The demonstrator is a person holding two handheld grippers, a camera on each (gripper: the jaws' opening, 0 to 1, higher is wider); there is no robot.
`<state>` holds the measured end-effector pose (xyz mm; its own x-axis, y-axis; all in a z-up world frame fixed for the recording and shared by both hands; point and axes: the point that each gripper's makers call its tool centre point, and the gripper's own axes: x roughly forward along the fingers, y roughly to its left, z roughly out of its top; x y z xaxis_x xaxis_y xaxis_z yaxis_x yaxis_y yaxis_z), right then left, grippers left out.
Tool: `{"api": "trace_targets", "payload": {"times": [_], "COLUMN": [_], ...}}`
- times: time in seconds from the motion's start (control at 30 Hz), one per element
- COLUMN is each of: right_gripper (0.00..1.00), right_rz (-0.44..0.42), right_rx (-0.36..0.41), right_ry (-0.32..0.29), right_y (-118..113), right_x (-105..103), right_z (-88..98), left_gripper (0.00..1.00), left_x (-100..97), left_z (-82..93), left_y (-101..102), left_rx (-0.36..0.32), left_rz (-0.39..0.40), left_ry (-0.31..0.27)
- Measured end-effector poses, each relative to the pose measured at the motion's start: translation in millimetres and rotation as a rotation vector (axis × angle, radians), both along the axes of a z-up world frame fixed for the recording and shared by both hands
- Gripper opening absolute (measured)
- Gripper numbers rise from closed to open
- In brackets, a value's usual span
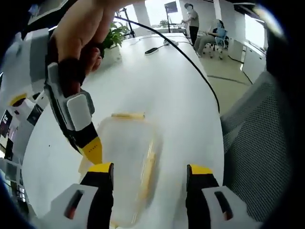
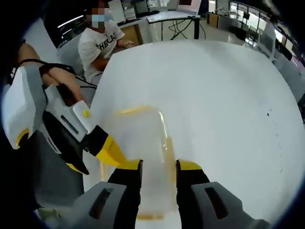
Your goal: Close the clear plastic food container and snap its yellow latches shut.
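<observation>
Clear plastic container [image 1: 127, 167], glossy table [image 1: 157, 81]

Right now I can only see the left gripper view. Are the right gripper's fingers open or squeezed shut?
Observer: Open. In the right gripper view, the right gripper has its fingers apart, with the gap pointing at the clear container.
Operator: Is my left gripper touching the box on that side?
Observer: It looks so. The left gripper comes in from the left, and one yellow fingertip lies at the container's left edge.
Operator: Is anybody close by?
Observer: Yes. A person in a white T-shirt sits at the far edge of the table, beyond the left gripper.
</observation>
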<state>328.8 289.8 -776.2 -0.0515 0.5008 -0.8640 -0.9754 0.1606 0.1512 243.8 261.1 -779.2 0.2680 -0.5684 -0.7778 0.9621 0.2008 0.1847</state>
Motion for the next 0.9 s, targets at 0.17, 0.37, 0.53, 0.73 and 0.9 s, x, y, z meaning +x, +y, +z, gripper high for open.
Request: {"api": "trace_targets", "payload": {"times": [0.17, 0.37, 0.53, 0.73, 0.9], "right_gripper": [0.25, 0.46, 0.56, 0.59, 0.64], "right_rz": [0.057, 0.042, -0.056, -0.023, 0.047], "right_rx": [-0.014, 0.010, 0.033, 0.019, 0.015], "right_ry": [-0.093, -0.205, -0.187, -0.180, -0.158], "right_y": [3.6, 7.0, -7.8, -21.5, -21.1], "right_x": [-2.6, 4.9, 6.5, -8.0, -29.9], "right_z": [1.7, 5.9, 10.9, 13.7, 12.4], "left_gripper": [0.80, 0.94, 0.78, 0.84, 0.88], "left_x": [-17.2, -27.6, -22.8, -16.9, -4.9], "left_z": [-4.3, -7.9, 4.8, 11.1, 3.3], "left_y": [-4.1, -2.2, 2.8, 17.1, 33.7], "left_rx": [-0.003, 0.056, 0.039, 0.067, 0.186], "left_rz": [-0.047, -0.115, -0.070, -0.096, -0.135], "left_ry": [0.060, 0.049, 0.098, 0.102, 0.057]}}
